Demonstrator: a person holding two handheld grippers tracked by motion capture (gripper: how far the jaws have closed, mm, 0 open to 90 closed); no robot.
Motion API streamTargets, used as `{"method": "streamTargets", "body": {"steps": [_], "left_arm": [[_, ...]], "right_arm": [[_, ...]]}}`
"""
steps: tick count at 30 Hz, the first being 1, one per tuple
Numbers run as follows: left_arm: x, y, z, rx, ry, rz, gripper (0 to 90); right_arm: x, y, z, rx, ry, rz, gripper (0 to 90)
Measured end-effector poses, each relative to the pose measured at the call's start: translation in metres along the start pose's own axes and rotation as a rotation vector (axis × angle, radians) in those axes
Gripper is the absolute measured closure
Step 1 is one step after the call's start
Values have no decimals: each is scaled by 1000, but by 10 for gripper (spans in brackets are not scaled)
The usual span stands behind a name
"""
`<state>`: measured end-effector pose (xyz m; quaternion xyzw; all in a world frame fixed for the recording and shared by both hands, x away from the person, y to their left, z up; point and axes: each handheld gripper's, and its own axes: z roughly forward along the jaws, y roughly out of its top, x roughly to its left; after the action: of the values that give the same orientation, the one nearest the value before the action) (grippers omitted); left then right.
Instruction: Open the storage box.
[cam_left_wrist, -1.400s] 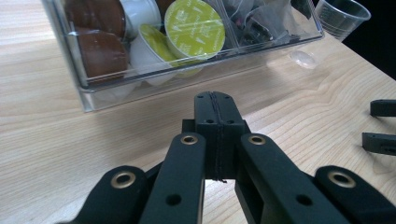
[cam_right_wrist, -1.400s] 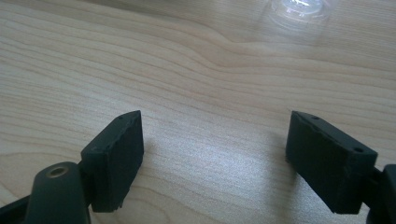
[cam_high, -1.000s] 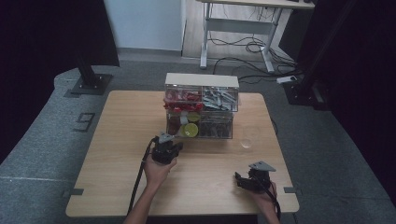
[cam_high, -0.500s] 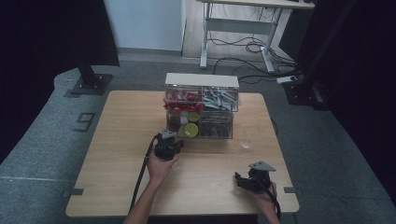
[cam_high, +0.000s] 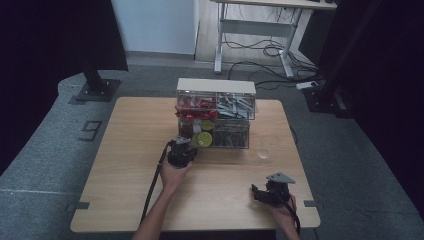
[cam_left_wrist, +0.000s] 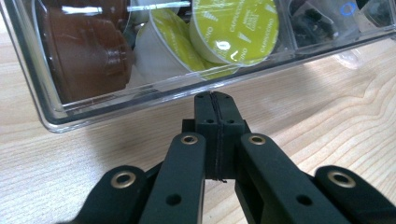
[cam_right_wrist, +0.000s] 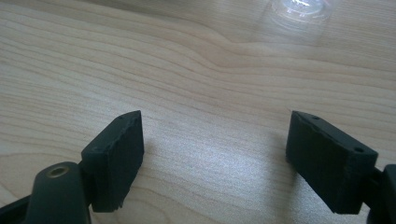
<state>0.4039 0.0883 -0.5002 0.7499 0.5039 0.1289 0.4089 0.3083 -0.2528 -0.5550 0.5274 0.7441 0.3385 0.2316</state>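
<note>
A clear drawer organiser (cam_high: 216, 112) stands at the table's far middle, with red items and metal parts in its upper drawers. Its lower left drawer (cam_left_wrist: 51, 116) holds coffee capsules, some with yellow-green lids (cam_left_wrist: 233, 30) and some brown (cam_left_wrist: 84, 51). My left gripper (cam_high: 182, 146) points at that drawer. In the left gripper view its tips (cam_left_wrist: 215, 99) are pressed together with nothing between them, just short of the drawer's lower front edge. My right gripper (cam_high: 259, 192) rests near the table's front right, and the right gripper view shows it (cam_right_wrist: 215, 149) wide open over bare wood.
A small clear plastic cup (cam_high: 263, 152) stands on the wooden table (cam_high: 125, 165) to the right of the organiser, and the right gripper view has that cup (cam_right_wrist: 299, 11) ahead of the jaws. Dark curtains and a stand base (cam_high: 97, 90) flank the table.
My left gripper has edged forward and slightly lower toward the lower left drawer. The right gripper has stayed where it was.
</note>
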Motion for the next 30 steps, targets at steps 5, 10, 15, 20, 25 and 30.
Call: {"method": "streamTargets", "body": {"steps": [5, 10, 15, 20, 25, 30], "left_arm": [[2, 1, 0, 6, 3, -2, 900], [3, 2, -2, 10, 10, 0, 900], [1, 1, -4, 5, 14, 10, 900], [1, 2, -6, 7, 10, 9, 900], [0, 2, -10, -1, 5, 16, 900], [-1, 3, -12, -5, 3, 18, 900]], "right_arm": [[0, 0, 0, 0, 0, 0, 197], [0, 0, 0, 0, 0, 0, 196], [0, 0, 0, 0, 1, -2, 196], [0, 0, 0, 0, 2, -2, 196], [0, 0, 0, 0, 2, -3, 196], [0, 0, 0, 0, 2, -3, 196]]}}
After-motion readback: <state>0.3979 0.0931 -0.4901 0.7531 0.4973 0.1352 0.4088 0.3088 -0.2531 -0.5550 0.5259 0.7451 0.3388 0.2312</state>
